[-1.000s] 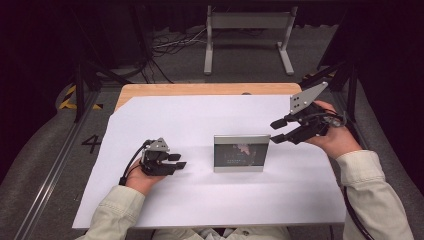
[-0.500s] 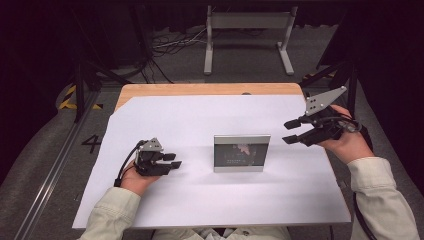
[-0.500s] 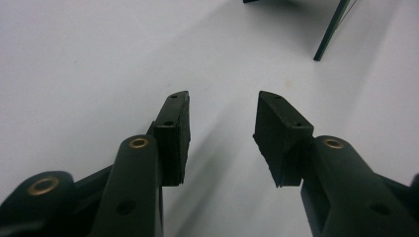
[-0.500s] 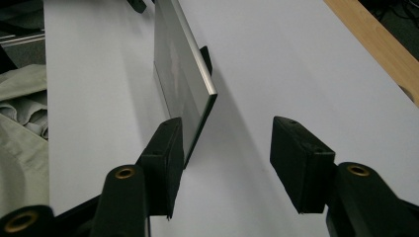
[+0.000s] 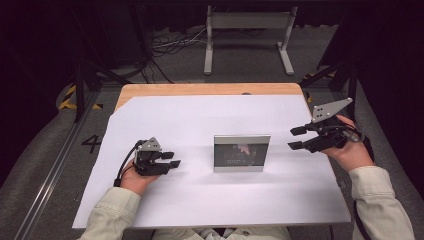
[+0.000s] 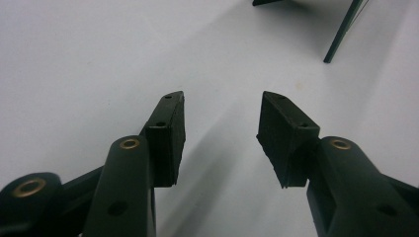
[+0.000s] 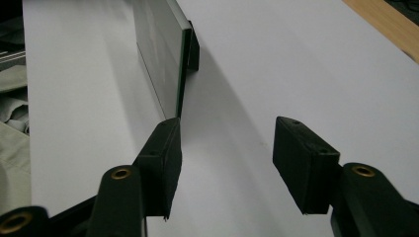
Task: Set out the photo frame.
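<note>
Picture frame upright on desk; approach step; both grippers (left, right) just opened, fingers wide, empty; next: right closes in on frame's edge

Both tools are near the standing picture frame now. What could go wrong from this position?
1. The picture frame stands upright on a thin rear prop; a sideways nudge from the right tool, whose jaws have just been opening, could tip it.
2. In the right gripper view one pad sits near the frame's edge and might slip on its glass.
</note>
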